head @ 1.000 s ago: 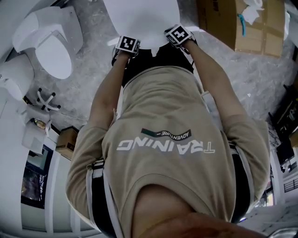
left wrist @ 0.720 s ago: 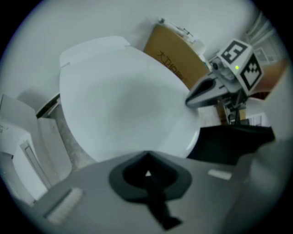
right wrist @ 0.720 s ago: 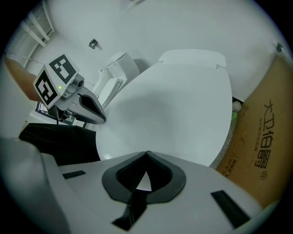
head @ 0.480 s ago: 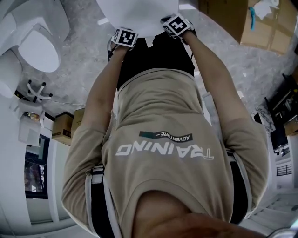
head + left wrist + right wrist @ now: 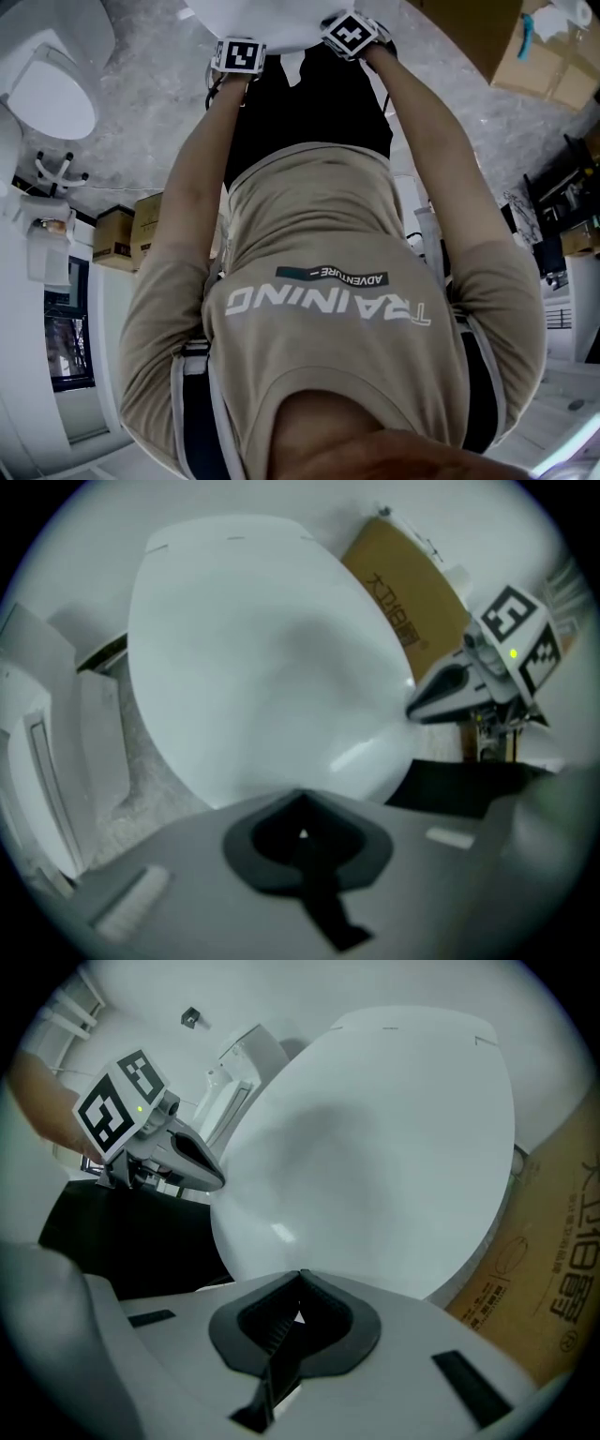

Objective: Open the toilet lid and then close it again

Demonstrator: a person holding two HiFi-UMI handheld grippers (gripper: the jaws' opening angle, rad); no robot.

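Nearest, the person's shirt [image 5: 328, 309] fills the middle of the head view. Left tongs [image 5: 301, 799]: pressed together, nothing between them but a speck of white; tip at the near rim of the lid [image 5: 272, 658], lower centre of the left gripper view. Right tongs [image 5: 302, 1275]: likewise pressed together and empty, tip at the same rim, a little along from the left pair; each gripper view shows the other pair's pointed tip touching the lid's edge. Whether the tips lie under the rim or on it cannot be told. The lid stands just beyond both tips, its broad white face toward both cameras, hinge end farthest.

Change noted: over the last second both tongs and the lid have slid toward the top edge of the head view, and less of the lid is in frame; the tongs have kept to the rim. Judgement: the lid is being swung on its hinge by a two-point push, not a pinch; whether raising or lowering is not settled here. Risk: smooth plastic against closed tips; a slip would let it drop.

Beyond, a box [image 5: 553, 1279] stands just behind the lid, lower right of the right gripper view; another toilet [image 5: 42, 89] lies well apart, upper left of the head view.
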